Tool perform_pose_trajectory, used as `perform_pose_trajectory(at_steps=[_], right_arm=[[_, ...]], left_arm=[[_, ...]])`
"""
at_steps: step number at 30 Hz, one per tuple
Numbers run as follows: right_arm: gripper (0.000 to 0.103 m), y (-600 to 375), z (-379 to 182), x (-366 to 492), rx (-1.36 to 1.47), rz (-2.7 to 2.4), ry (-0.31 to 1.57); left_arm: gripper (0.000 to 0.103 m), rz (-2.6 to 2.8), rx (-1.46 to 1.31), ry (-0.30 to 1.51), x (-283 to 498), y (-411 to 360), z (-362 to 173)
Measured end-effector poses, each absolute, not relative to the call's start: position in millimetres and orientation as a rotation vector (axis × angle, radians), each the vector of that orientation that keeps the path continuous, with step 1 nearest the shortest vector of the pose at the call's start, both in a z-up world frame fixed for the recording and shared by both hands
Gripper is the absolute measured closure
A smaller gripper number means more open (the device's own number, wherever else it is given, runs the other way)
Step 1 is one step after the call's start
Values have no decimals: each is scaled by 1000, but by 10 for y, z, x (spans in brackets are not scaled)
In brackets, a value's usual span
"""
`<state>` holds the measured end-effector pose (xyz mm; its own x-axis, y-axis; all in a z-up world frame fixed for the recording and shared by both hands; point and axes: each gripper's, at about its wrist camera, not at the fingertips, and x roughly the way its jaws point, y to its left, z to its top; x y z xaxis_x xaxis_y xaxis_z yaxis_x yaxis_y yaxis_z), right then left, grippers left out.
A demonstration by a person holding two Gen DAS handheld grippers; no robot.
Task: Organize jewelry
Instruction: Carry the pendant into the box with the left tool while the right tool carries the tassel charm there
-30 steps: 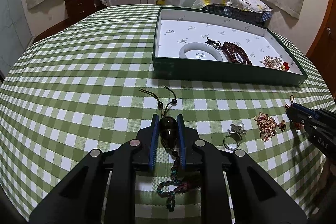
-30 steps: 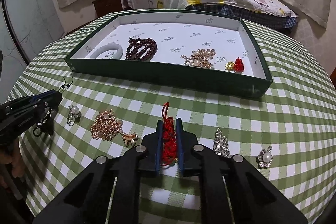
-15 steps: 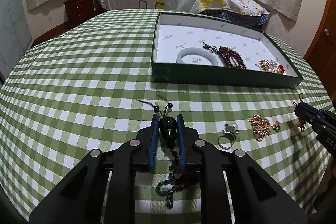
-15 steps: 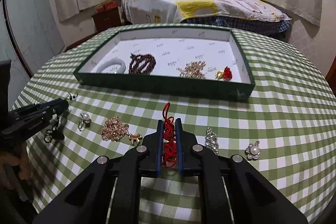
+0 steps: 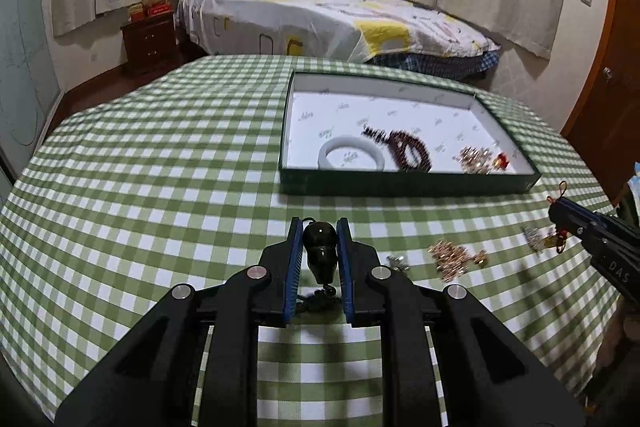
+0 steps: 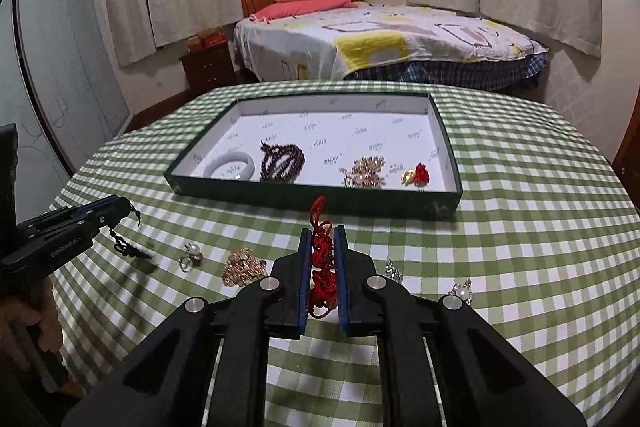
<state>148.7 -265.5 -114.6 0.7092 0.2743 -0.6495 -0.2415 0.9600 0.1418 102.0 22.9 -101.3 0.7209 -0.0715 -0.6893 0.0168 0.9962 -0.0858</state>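
Note:
My left gripper [image 5: 319, 239] is shut on a dark gourd-shaped pendant [image 5: 320, 251], held above the checked tablecloth; its cord dangles below. My right gripper [image 6: 322, 247] is shut on a red knotted cord ornament [image 6: 321, 263], also lifted off the table. The green jewelry box [image 6: 320, 197] with a white lining stands beyond both grippers. It holds a white bangle [image 6: 230, 166], dark red beads [image 6: 282, 158], a gold chain [image 6: 365, 171] and a red-and-gold charm [image 6: 417, 175]. The left gripper also shows in the right wrist view [image 6: 116, 205].
On the cloth lie a pearl ring [image 6: 191, 254], a rose-gold chain [image 6: 240, 265], a crystal piece [image 6: 394, 269] and a pearl brooch [image 6: 462, 287]. A bed [image 6: 380, 39] and a nightstand [image 6: 208, 67] stand behind the round table [image 6: 540, 227].
Both grippers have risen and pulled back from the table with their pieces held. The pendant's cord has left the cloth. The box looks farther away.

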Motion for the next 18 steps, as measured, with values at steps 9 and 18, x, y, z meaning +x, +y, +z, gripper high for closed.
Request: perform_pose_trajectory(at_steps=[9,18], right_arm=[[92,-2683,-760,1481,56,300,628],[92,-2665,-469,1753,39,300,538]], left_arm=[[86,-95,-101,668,1013,176,-572],[86,-127,-107,604,1389,79,-308]])
